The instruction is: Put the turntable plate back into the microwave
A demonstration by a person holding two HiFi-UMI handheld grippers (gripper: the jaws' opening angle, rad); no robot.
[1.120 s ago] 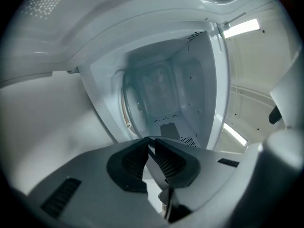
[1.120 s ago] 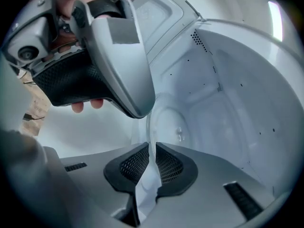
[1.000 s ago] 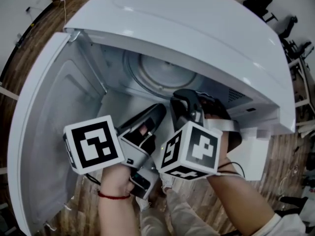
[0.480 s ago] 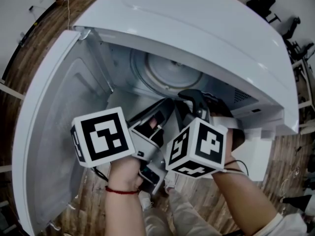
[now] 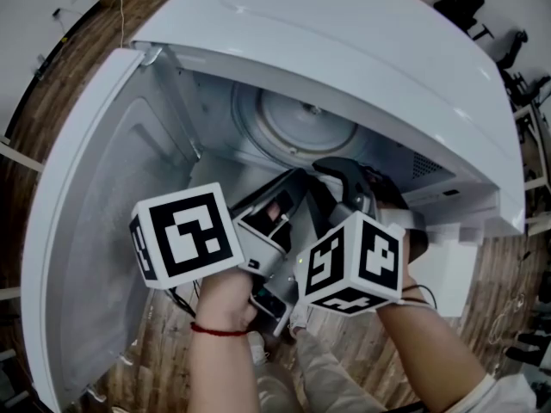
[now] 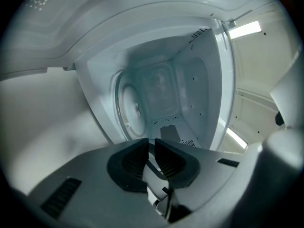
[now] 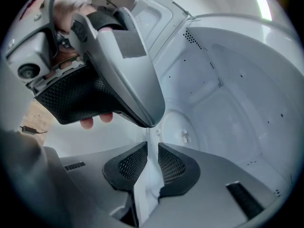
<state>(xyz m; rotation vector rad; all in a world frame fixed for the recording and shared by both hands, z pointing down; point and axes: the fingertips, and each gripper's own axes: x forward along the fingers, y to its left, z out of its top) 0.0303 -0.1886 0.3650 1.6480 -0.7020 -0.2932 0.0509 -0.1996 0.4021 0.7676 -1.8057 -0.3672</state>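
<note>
White microwave (image 5: 344,41) walls hemmed in both your tongs at the cavity mouth, with the door (image 5: 86,231) open on your left. The turntable plate (image 5: 297,132) sat inside. Your right gripper (image 7: 152,156) pinched its near rim. Your left gripper (image 6: 151,148) stood narrow alongside, its grip unclear.

Slides the whole scene a little to the right in the head view: microwave (image 5: 362,50), door (image 5: 86,231) and turntable plate (image 5: 297,127) alike. Shows the plate's middle more clearly under the top edge than a second ago. Lifts the left gripper's (image 5: 295,181) marker cube (image 5: 185,235) slightly higher in the picture, nearer the opening, red wristband (image 5: 219,329) along with it. Seems to roll the right gripper (image 5: 322,167) a touch, though hard to tell.
</note>
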